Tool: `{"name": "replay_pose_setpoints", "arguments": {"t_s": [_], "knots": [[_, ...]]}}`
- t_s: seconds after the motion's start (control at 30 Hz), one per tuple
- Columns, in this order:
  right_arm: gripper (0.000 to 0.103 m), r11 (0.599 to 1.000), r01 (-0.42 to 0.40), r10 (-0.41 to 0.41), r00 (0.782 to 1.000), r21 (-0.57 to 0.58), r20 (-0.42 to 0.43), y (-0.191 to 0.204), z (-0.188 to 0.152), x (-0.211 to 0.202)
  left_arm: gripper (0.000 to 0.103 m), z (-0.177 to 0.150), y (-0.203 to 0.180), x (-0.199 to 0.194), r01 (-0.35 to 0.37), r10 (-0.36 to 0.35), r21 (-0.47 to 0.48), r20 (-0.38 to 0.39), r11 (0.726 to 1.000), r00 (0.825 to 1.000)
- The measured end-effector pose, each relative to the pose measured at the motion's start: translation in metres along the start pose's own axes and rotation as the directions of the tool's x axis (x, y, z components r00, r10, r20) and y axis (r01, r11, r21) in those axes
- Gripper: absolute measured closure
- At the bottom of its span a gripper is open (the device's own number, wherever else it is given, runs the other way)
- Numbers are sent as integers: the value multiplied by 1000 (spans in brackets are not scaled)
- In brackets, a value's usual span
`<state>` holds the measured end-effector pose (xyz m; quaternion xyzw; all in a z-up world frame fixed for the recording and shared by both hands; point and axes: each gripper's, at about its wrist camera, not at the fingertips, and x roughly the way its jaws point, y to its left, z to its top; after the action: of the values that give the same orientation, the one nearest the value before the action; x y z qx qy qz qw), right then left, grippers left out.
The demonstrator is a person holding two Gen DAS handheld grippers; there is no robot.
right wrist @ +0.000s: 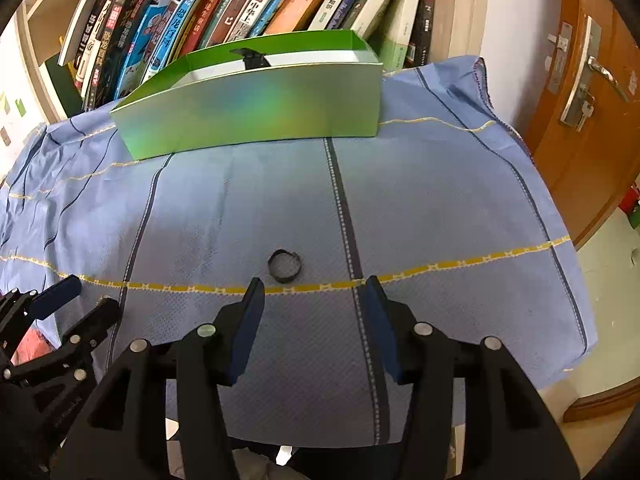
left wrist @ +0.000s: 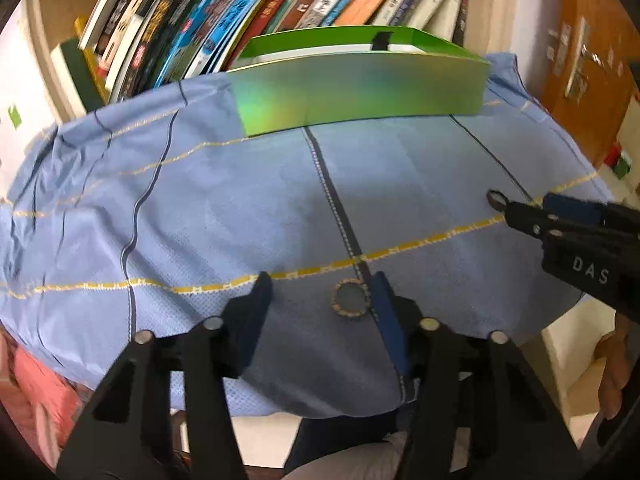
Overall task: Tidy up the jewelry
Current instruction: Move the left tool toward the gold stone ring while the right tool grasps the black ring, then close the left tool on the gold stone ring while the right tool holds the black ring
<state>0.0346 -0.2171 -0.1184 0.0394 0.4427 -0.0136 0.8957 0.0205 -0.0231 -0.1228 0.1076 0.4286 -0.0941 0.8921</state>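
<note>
A round beaded ring [left wrist: 351, 300] lies on the blue cloth [left wrist: 240, 216] between the fingers of my left gripper [left wrist: 320, 284], close beside the right-hand blue pad [left wrist: 384, 312]. The pads stand well apart and do not press it, so the gripper is open. A smaller dark ring [right wrist: 285, 266] lies on the cloth just ahead of my right gripper [right wrist: 314, 288], whose fingers are open and hold nothing. In the left wrist view the dark ring [left wrist: 497, 199] sits at the tip of the right gripper [left wrist: 528, 205]. An open green box [right wrist: 256, 112] stands at the cloth's far side.
Behind the green box [left wrist: 360, 88] a shelf of leaning books [right wrist: 248, 8] forms a wall. A black tab [right wrist: 250, 60] shows inside the box. A wooden door [right wrist: 580, 100] is at the right. My left gripper [right wrist: 84, 298] shows at the lower left. The cloth drops off at the near edge.
</note>
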Motion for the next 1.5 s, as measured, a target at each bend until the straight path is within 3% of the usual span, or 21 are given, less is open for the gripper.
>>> {"name": "replay_pose_setpoints", "arguments": {"t_s": [0.13,0.27,0.37,0.43,0.47,0.53,0.6,0.67,0.73,0.8,1.1,1.17,1.23,1.37,1.5], "knots": [[52,999,27,-27,1000,-16,-2,8,0,5,76,4,1,5,-1,1,0,20,1000,1000],[53,999,44,-44,999,-14,9,15,1,8,78,12,10,12,-24,24,-25,23,999,999],[67,999,41,-41,999,-16,20,21,3,10,78,17,15,16,-30,32,-45,26,999,999],[82,999,36,-35,999,-26,22,26,5,12,77,23,20,22,-44,46,-66,29,997,999],[83,999,34,-33,999,-36,23,30,7,13,76,26,24,25,-53,55,-79,30,996,998],[83,999,8,-7,1000,-45,24,34,9,15,57,33,30,32,-76,80,-99,31,992,996],[83,998,-47,47,999,-39,22,32,11,16,46,37,36,36,-89,92,-116,25,989,995],[81,998,-55,55,998,-17,6,26,12,14,40,38,43,37,-67,69,-140,9,988,998],[62,998,-58,58,998,-1,5,19,12,8,28,35,46,30,-37,40,-152,14,988,999],[57,1000,-27,27,999,2,20,12,12,1,24,33,44,21,-21,25,-138,28,990,999],[57,998,-15,14,1000,-54,-2,31,9,11,23,28,28,22,15,-14,-83,13,996,1000],[63,998,-8,8,1000,-64,8,33,10,13,28,28,30,23,18,-17,-88,11,996,1000],[84,997,-15,16,1000,-79,13,36,10,13,51,28,34,26,32,-32,-103,-2,994,999],[86,996,-35,36,999,-82,15,35,10,14,68,30,38,28,42,-42,-100,-3,994,999],[85,997,-43,44,999,-69,9,29,9,13,69,30,41,28,53,-55,-106,-12,993,998]]}}
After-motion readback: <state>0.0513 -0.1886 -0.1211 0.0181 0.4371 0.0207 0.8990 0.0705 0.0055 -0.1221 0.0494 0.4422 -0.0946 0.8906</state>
